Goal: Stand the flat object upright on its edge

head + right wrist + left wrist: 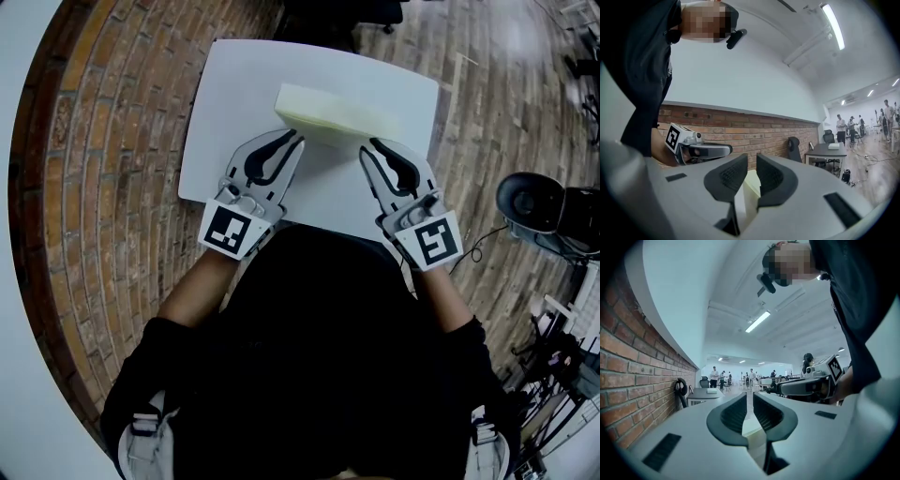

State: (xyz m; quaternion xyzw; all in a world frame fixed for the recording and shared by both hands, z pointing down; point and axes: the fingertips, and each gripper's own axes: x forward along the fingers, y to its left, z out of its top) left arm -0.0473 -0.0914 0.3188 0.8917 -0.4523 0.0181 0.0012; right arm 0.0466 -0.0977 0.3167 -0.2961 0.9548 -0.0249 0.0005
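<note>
**Both grippers pinch the slab's near edge**

The pale flat slab (337,112) sits on the white table (225,103), just ahead of both grippers. Its long axis runs across from the left gripper (296,141) to the right gripper (370,146). Each is clamped on its near edge, equally close. Only the gripper views show slab between the pads; the head view alone shows its length.

light: bright ceiling strip lamp (833,26) overhead | head view: dimmer, dark corners | edges: strong fisheye bending
</note>
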